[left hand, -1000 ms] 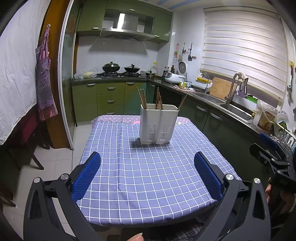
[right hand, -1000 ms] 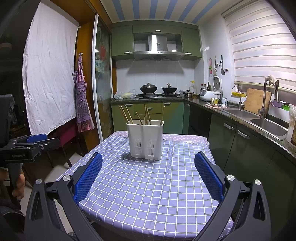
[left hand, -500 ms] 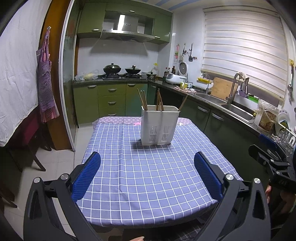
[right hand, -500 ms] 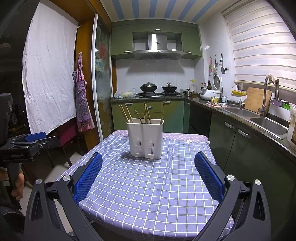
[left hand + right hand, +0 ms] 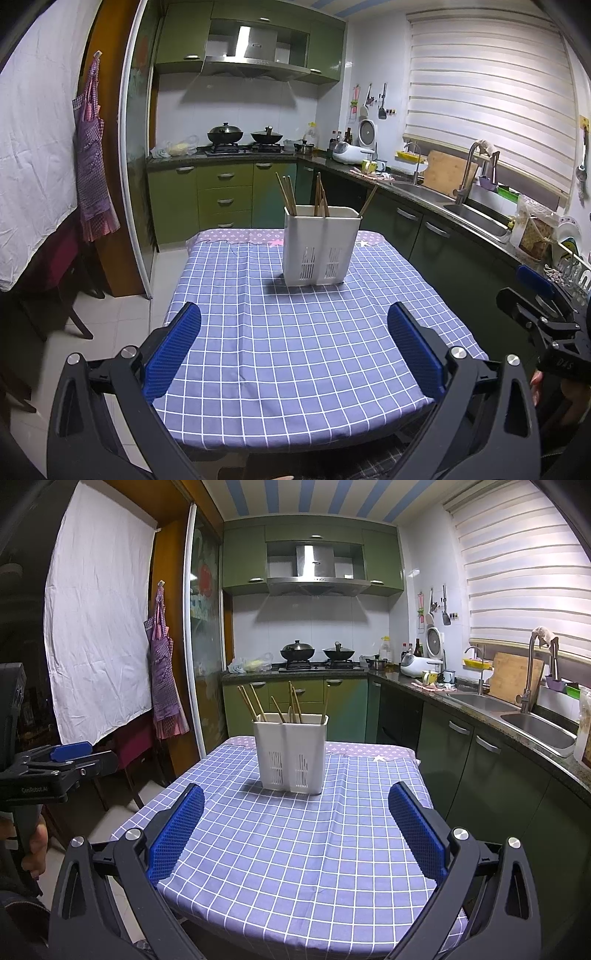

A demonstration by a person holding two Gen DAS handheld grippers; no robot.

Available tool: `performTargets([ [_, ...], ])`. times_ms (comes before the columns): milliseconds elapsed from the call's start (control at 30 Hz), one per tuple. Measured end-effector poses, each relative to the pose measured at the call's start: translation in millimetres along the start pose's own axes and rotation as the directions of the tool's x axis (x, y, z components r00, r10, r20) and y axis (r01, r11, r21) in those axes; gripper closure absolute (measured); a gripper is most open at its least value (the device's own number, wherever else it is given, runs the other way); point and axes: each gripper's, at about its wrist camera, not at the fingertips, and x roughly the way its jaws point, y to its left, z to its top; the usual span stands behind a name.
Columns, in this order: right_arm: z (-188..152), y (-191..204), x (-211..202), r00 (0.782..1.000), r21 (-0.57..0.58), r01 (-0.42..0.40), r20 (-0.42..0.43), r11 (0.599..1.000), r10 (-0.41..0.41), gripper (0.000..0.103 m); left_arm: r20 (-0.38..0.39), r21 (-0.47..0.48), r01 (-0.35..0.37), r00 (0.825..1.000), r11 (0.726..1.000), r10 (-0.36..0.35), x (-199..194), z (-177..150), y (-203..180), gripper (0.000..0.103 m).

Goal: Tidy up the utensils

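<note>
My left gripper (image 5: 293, 345) jaws wide apart and empty over the near table edge, my right gripper (image 5: 295, 827) likewise spread and empty, white utensil holder (image 5: 320, 246) upright at the checked tablecloth's (image 5: 295, 350) far end, wooden chopsticks (image 5: 288, 194) standing inside it, well apart from both grippers.

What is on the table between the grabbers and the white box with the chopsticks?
Nothing: only bare checked tablecloth lies between the open left gripper, the open right gripper and the white holder with chopsticks. Both wrist views show it.

Home kitchen: stove (image 5: 319, 664), sink (image 5: 537, 725), green cabinets (image 5: 314, 555).
</note>
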Motion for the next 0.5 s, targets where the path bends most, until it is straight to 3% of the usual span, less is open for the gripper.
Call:
performTargets([
  [500, -0.4, -1.3, 0.8, 1.000, -0.003, 0.001, -0.002, 1.000, -0.001, 0.005, -0.024, -0.028, -0.011, 1.000, 1.000, 0.010, 5.6, 1.2, 4.3, 0.007],
])
